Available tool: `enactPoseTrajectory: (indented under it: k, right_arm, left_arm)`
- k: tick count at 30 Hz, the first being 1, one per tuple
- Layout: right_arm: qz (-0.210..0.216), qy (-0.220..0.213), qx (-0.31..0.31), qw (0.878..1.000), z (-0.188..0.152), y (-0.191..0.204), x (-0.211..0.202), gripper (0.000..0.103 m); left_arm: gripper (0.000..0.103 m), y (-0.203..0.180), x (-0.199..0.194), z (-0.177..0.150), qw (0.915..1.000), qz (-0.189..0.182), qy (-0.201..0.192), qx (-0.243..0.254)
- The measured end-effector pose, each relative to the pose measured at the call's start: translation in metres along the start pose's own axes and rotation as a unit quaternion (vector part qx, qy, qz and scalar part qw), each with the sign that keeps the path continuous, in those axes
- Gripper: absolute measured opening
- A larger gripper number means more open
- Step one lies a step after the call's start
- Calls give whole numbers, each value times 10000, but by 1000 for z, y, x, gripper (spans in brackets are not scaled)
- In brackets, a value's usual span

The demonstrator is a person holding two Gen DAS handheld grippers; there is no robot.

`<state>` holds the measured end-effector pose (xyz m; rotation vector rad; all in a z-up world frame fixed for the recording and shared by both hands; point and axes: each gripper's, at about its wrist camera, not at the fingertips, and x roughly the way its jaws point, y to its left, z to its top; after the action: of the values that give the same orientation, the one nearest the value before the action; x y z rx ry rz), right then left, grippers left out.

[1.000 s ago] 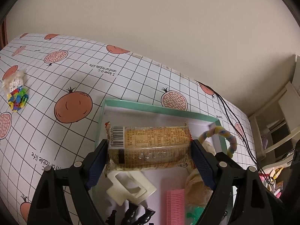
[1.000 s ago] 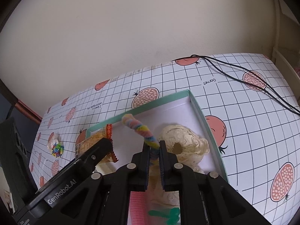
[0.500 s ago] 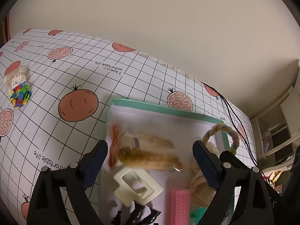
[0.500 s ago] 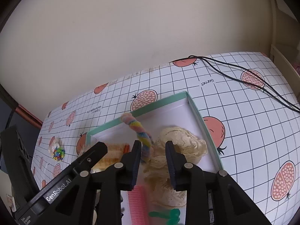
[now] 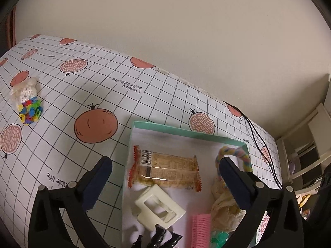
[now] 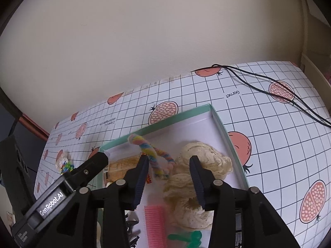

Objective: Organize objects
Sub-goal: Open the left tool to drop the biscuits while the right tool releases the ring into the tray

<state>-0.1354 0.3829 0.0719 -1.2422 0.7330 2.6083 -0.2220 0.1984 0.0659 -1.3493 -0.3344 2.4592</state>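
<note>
A teal-rimmed white box (image 5: 186, 129) sits on the pomegranate-print tablecloth. A snack packet (image 5: 165, 171) lies flat inside it, under my open left gripper (image 5: 164, 165), whose fingers touch nothing. In the right wrist view my right gripper (image 6: 169, 161) is open above the box (image 6: 223, 128). A rainbow twisted loop (image 6: 153, 155) lies loose by its left finger, resting against cream lace fabric (image 6: 204, 157). The loop (image 5: 238, 153) also shows at the box's far right corner in the left wrist view.
The box also holds a white claw clip (image 5: 159, 208), a pink comb (image 5: 199, 229), black clips (image 5: 159, 235) and a green piece (image 6: 190, 237). A bag of coloured beads (image 5: 26, 103) lies on the table at left. Black cables (image 6: 269, 82) cross the right side.
My left gripper opened and the snack packet dropped flat into the box. My right gripper opened and let go of the rainbow loop. Both grippers drew back a little.
</note>
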Motion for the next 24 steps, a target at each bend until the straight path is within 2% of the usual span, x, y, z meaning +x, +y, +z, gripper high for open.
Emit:
enactPoseTrajectory:
  k: [4, 17, 23, 24]
  right_arm:
    - [100, -46, -34, 9999, 1, 4, -3, 50]
    - [-22, 6, -277, 9996, -2, 14, 5, 52]
    - [-126, 27, -365, 9993, -3, 15, 10, 68]
    - [-155, 41, -367, 9992, -4, 16, 11, 73]
  left_arm:
    - [103, 3, -2, 2, 10000, 80, 2, -14]
    - [103, 14, -3, 5, 9996, 282, -17, -56]
    - [103, 23, -4, 7, 9990, 424, -42, -114]
    - [103, 24, -4, 7, 9989, 445, -54, -129]
